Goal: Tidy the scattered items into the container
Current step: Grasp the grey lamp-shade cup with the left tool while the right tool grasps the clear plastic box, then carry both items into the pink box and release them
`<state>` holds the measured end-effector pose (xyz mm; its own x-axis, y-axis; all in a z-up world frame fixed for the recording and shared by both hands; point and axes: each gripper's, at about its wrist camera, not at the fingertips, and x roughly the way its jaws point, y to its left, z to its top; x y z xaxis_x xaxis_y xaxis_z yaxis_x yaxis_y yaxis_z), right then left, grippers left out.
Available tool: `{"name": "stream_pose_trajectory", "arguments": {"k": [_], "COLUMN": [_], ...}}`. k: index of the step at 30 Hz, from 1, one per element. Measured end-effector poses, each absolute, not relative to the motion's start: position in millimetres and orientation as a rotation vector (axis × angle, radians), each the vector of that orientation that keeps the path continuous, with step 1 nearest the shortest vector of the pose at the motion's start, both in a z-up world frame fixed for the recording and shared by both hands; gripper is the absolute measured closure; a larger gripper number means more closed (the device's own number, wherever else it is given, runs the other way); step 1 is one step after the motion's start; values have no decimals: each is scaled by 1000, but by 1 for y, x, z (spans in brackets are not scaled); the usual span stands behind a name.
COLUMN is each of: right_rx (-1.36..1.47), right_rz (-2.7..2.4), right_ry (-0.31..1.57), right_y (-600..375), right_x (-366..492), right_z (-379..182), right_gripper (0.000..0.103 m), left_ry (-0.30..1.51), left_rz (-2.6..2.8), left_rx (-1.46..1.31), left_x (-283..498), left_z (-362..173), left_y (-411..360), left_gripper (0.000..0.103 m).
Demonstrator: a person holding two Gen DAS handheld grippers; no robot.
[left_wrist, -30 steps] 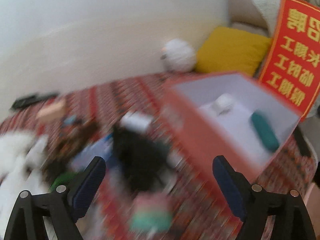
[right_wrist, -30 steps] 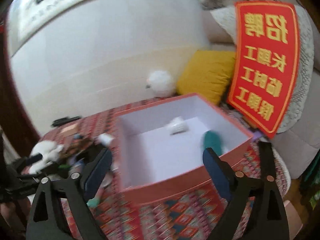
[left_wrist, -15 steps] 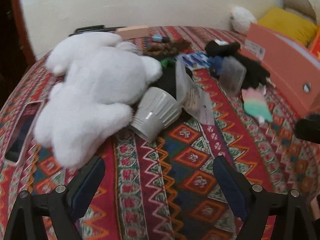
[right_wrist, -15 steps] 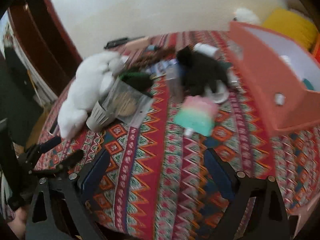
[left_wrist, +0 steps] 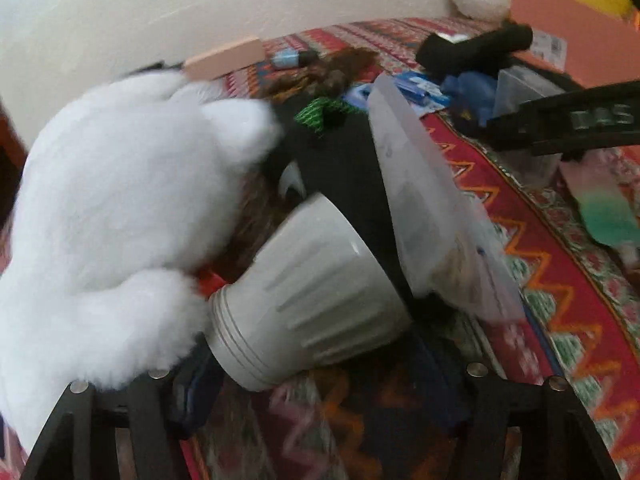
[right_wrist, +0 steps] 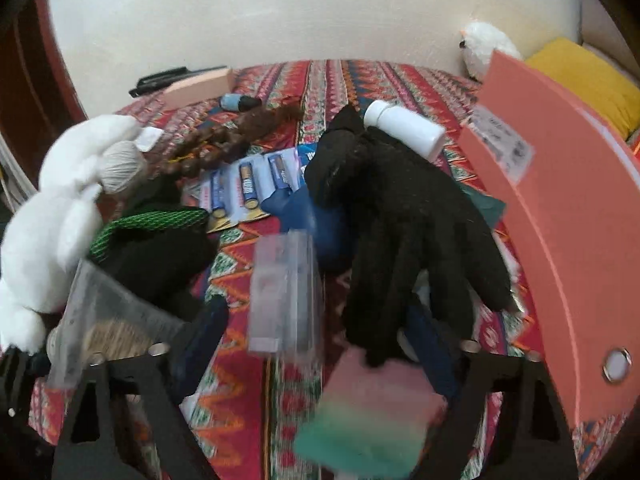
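Scattered items lie in a heap on the patterned cloth (right_wrist: pixel 328 80), and the orange box (right_wrist: pixel 560 216) stands at the right side of the heap — only its outer wall shows, with a white label on it.

A black glove (right_wrist: pixel 404 216) lies next to the orange box, with its fingers pointing toward the right gripper (right_wrist: pixel 316 344). A white bottle (right_wrist: pixel 404 128) lies on its side behind the black glove, touching it. A pack of batteries (right_wrist: pixel 248 184) lies flat, to the left of the black glove. A clear plastic case (right_wrist: pixel 284 292) stands just left of the black glove, right in front of the right gripper. A pink and green thing (right_wrist: pixel 372 412) lies under the tips of the black glove; it is too blurry to say what it is.

A white plush toy (left_wrist: pixel 120 216) lies far from the orange box, on the other side of the heap. A grey cup (left_wrist: pixel 308 296) lies tipped on its side, touching the white plush toy. A clear bag (left_wrist: pixel 424 208) leans on a black cloth beside the grey cup.

The left gripper (left_wrist: pixel 320 396) has its fingers spread apart, with the bottom of the grey cup between them — they do not squeeze it. The right gripper has its fingers spread apart too and holds nothing.
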<state>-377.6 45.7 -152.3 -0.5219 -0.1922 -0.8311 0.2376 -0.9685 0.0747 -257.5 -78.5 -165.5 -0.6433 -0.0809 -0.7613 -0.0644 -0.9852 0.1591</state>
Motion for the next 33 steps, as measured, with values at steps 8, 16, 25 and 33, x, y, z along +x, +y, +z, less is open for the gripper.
{"name": "stream_pose_trajectory", "arguments": {"k": [8,16,25,33], "right_rx": [1285,1237,1162,983], "right_rz": [-2532,-2456,-2425,-2459], "right_ry": [-95,-214,-229,-232], "right_y": [74,101,126,161], "right_x": [-353,-264,-177,-130], "right_z": [-118,-84,-55,13], "right_gripper": [73,73,74,74], "left_ry": [-92,-2,-2,38], "left_rz": [-2954,-3081,-3135,-3208], "left_rx": [1299,1140,1097,1044], "left_x": [-238,-163,-93,-62], "left_z": [-146,-87,-49,-17], "left_y": [-80,-81,-68,-43], "left_gripper": [42,42,42,42]}}
